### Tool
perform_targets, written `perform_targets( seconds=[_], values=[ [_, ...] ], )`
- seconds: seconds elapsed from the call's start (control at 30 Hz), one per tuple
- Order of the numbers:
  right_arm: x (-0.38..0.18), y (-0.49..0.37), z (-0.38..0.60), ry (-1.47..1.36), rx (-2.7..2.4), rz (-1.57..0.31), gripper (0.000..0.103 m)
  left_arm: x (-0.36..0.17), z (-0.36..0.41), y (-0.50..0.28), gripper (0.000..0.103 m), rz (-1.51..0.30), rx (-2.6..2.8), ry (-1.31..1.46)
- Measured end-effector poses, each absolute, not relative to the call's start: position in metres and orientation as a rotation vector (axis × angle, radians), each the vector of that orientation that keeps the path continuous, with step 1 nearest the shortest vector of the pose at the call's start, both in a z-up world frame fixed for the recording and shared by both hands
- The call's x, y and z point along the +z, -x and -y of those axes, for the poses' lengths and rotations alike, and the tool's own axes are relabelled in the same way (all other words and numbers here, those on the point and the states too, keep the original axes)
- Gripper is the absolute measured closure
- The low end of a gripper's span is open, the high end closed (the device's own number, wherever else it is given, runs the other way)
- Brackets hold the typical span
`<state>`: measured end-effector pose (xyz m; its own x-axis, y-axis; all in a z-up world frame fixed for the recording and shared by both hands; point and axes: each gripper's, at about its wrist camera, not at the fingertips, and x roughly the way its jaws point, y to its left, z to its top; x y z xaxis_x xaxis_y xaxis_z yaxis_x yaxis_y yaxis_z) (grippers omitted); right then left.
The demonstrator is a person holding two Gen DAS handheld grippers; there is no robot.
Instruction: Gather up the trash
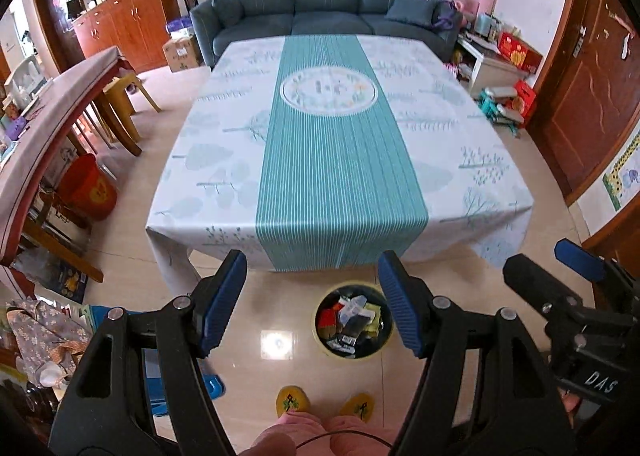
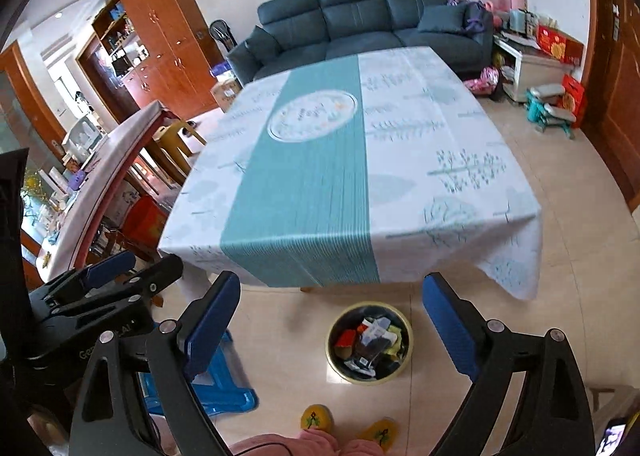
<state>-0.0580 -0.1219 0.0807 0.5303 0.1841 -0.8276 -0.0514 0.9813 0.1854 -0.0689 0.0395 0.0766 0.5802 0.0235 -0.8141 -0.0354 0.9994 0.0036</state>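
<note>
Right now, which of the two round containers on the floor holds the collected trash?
The yellow-rimmed bin on the floor in front of the table, full of wrappers. The red bucket stands off to the left beside the wooden table.

Bin [image 1: 352, 322] (trash inside) before table [image 1: 460, 159], sofa [image 1: 326, 3] behind

Covered table on a tiled floor, with a full waste bin at its near edge.

I see a table [image 1: 420, 159] draped in a white cloth printed with pale trees, a teal striped band running down its middle and a round emblem [image 1: 329, 89] on that band. On the glossy beige floor [image 1: 256, 316] just in front of the table stands a round yellow-rimmed bin [image 1: 352, 322] holding mixed wrappers and packets. A blue plastic stool [image 2: 218, 384] sits on the floor to the bin's left, and two yellow slippers [image 1: 290, 400] below it.
</note>
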Motion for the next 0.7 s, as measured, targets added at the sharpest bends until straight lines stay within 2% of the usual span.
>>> perform_targets(
  seconds=[0.7],
  values=[
    [0.094, 0.056, 0.109, -0.089, 0.143, -0.949, 0.009, 0.093, -0.038, 0.071, 0.038, -0.907, 0.047, 0.026]
  ],
)
